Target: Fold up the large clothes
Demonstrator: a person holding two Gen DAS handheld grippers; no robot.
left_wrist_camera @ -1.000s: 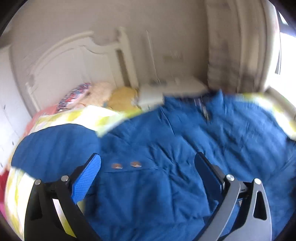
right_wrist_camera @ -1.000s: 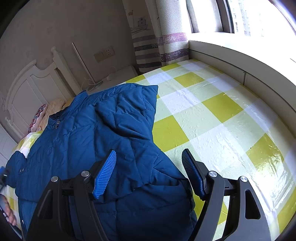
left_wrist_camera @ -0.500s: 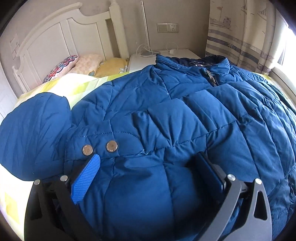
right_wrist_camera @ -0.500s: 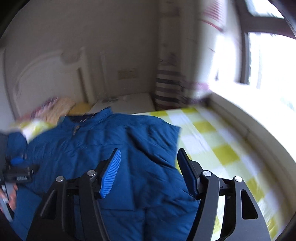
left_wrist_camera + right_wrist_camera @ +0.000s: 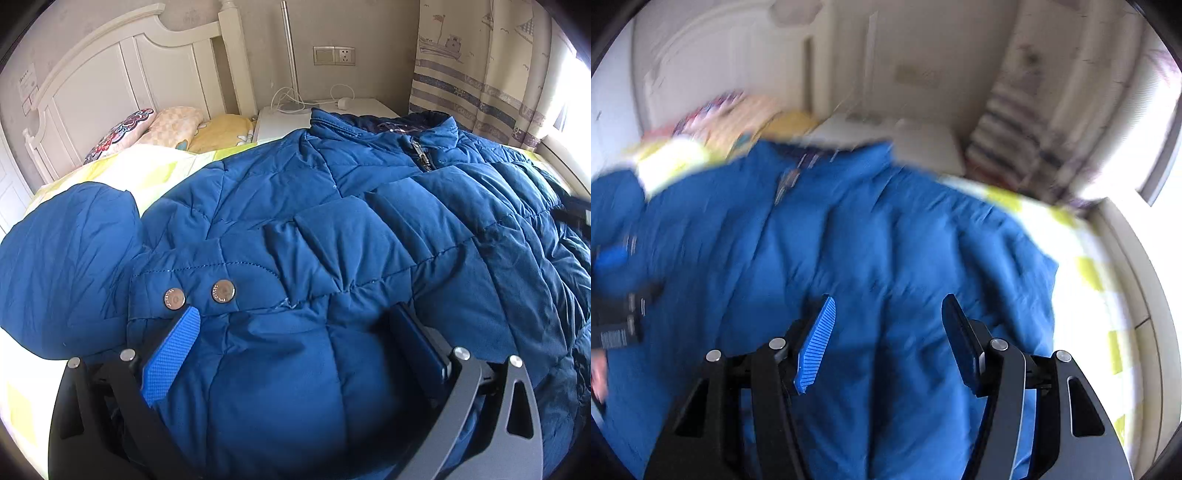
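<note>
The jacket (image 5: 332, 229), a blue quilted one, lies spread across the bed (image 5: 147, 173), zipped, collar toward the top of the frame by the nightstand (image 5: 332, 110). In the left wrist view one sleeve (image 5: 66, 266) bulges out at the left edge, not tucked in; two snaps (image 5: 199, 293) sit just above the left tongs (image 5: 295, 339). Those tongs stand spread wide with a swell of padding between them. The pads seem sunk into the fabric but not pinching it.

The right wrist view is smeared by motion. The right tongs (image 5: 886, 332) are about half spread over the middle of the jacket with nothing gripped; their jaws have just been closing. The jacket's right edge looks doubled inward there, though blur makes this uncertain.

As a judgement, folding is at an early stage: the left sleeve and the lengthwise folds are still undone.
</note>
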